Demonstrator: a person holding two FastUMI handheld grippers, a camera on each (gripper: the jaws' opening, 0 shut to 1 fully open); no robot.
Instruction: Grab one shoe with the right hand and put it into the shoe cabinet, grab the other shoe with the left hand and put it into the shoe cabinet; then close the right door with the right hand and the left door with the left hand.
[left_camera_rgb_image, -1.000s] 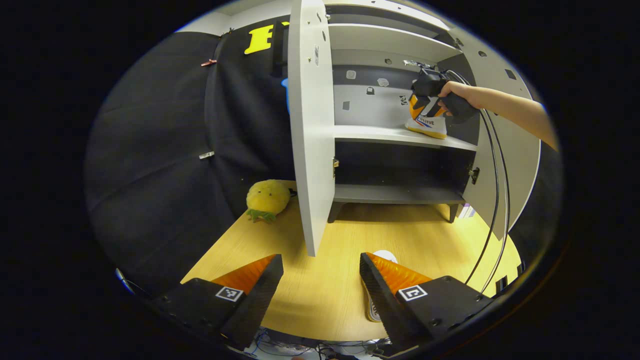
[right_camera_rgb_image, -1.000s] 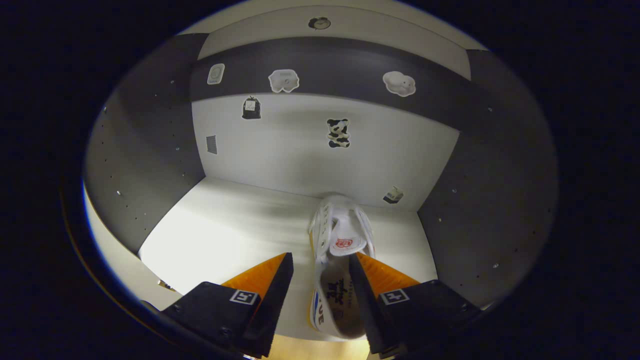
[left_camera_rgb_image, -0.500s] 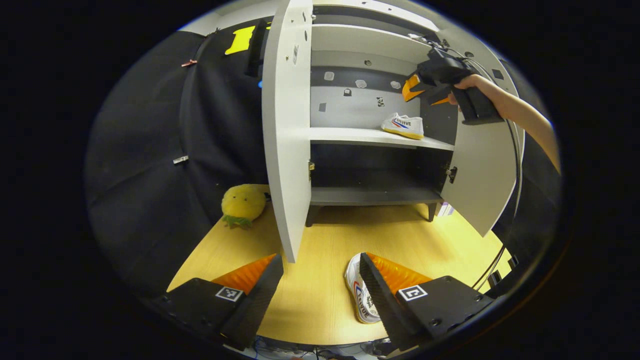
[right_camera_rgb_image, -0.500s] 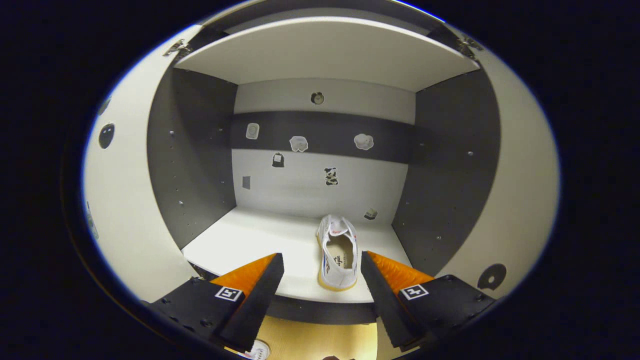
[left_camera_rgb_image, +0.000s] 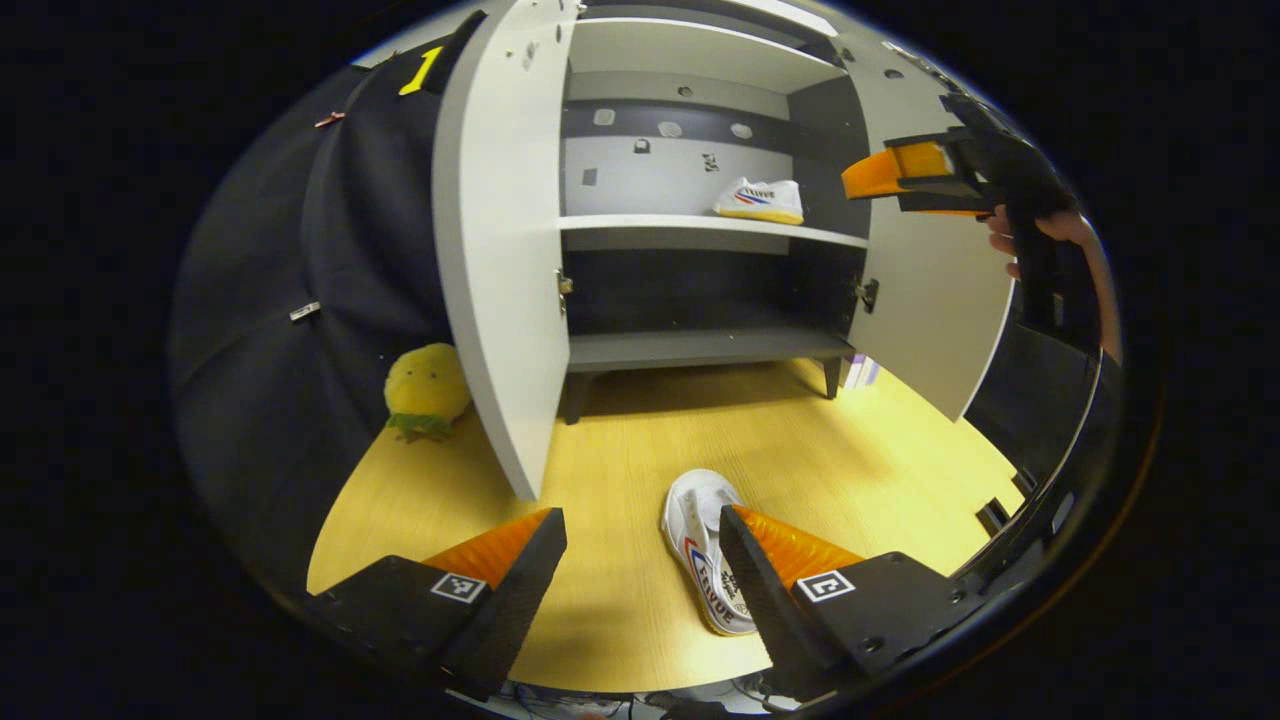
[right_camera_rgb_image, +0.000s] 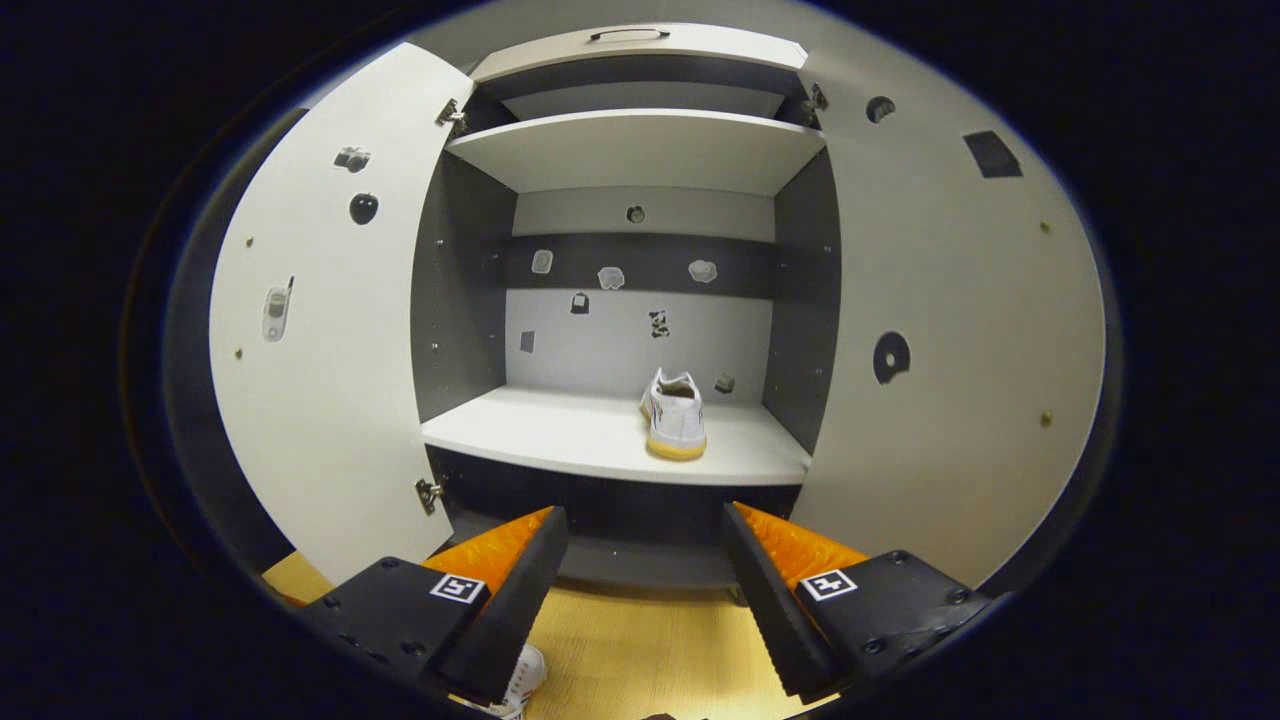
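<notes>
Two shoes, one shelved, one on the surface

One shoe (right_camera_rgb_image: 676, 421) sits on the middle shelf (right_camera_rgb_image: 560, 440) of the shoe cabinet (right_camera_rgb_image: 640, 150), beyond and above the right gripper (right_camera_rgb_image: 645, 580), roughly on its centre line, well apart from its tips. Right fingers spread, nothing between them. Left door (right_camera_rgb_image: 320, 340) and right door (right_camera_rgb_image: 950, 330) both swung open either side.

Second shoe (left_camera_rgb_image: 705, 555) lies on the wooden surface (left_camera_rgb_image: 620, 470), just beside the inner edge of the left gripper's (left_camera_rgb_image: 643, 585) right-hand finger, partly hidden behind it; contact cannot be told. Left fingers spread, gap bare.

Left gripper view also shows the right gripper held by a hand (left_camera_rgb_image: 1040, 235) in front of the right door. Yellow plush toy (left_camera_rgb_image: 425, 385) rests far out to the left of the fingers.
</notes>
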